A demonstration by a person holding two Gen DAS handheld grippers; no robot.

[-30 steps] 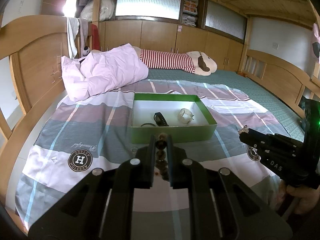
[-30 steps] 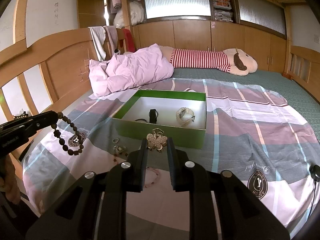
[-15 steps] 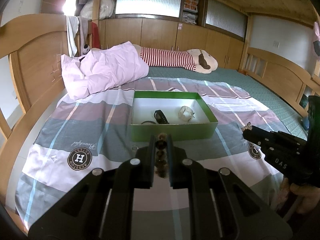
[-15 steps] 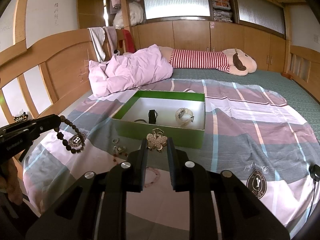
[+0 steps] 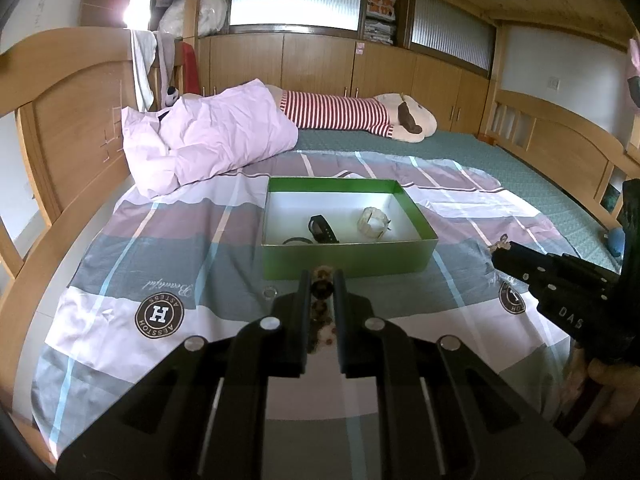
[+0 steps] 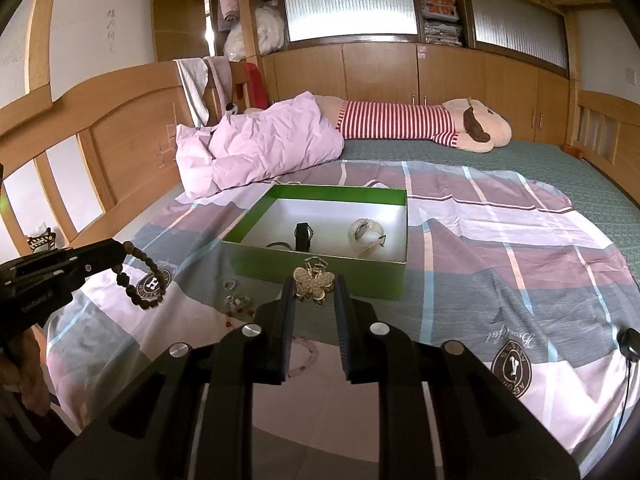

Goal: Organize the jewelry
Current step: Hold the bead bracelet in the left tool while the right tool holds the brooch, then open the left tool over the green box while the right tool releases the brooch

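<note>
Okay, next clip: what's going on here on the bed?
A person is sorting jewelry into a green box on a bedspread, a gripper in each hand. The left gripper is shut on a dark bead bracelet, which hangs from it. The right gripper is shut on a butterfly hair clip. Both are short of the box. A black watch and a pale bangle already lie inside; small pieces remain on the spread.
</note>
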